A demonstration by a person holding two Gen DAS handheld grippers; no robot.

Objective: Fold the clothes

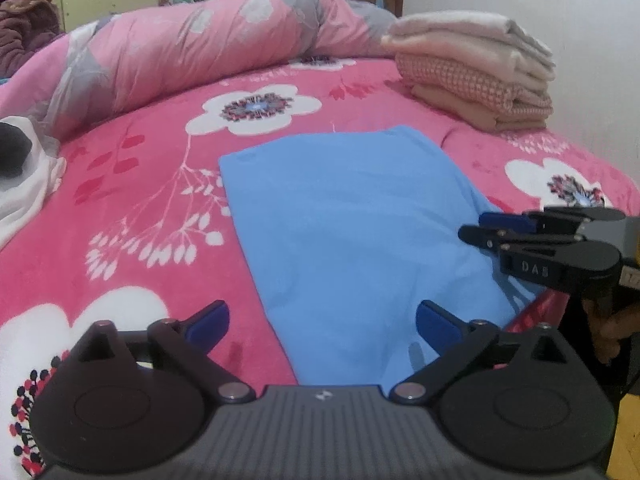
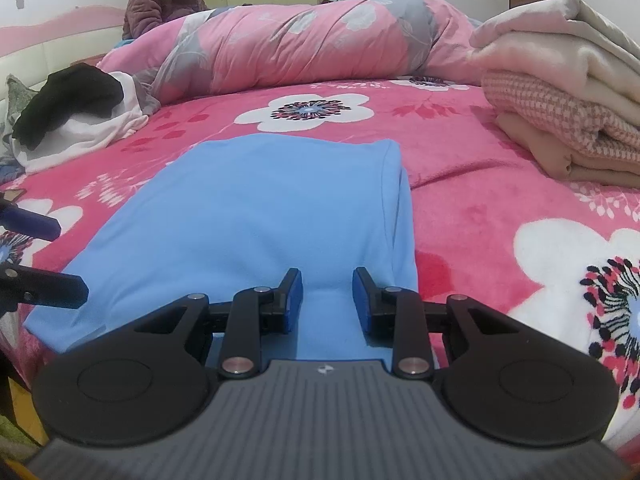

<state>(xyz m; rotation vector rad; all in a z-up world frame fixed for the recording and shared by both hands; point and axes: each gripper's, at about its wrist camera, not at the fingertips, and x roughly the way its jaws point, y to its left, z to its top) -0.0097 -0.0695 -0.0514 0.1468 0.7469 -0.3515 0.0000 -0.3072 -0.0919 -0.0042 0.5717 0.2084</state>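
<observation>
My left gripper (image 1: 322, 322) gapes wide over the blue garment (image 1: 352, 216) at the bed's (image 1: 140, 184) near edge. My right gripper (image 2: 327, 300), narrowly parted, holds nothing.

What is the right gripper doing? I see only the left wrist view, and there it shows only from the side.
Observer: The right gripper is open. The gap between its blue pads is modest, and it sits low over the near end of the blue garment, not shut on the cloth.
Operator: And the pile at the far left? My view cuts it off.
Observer: A black garment lies on top of white cloth, next to the end of the rolled quilt.
</observation>
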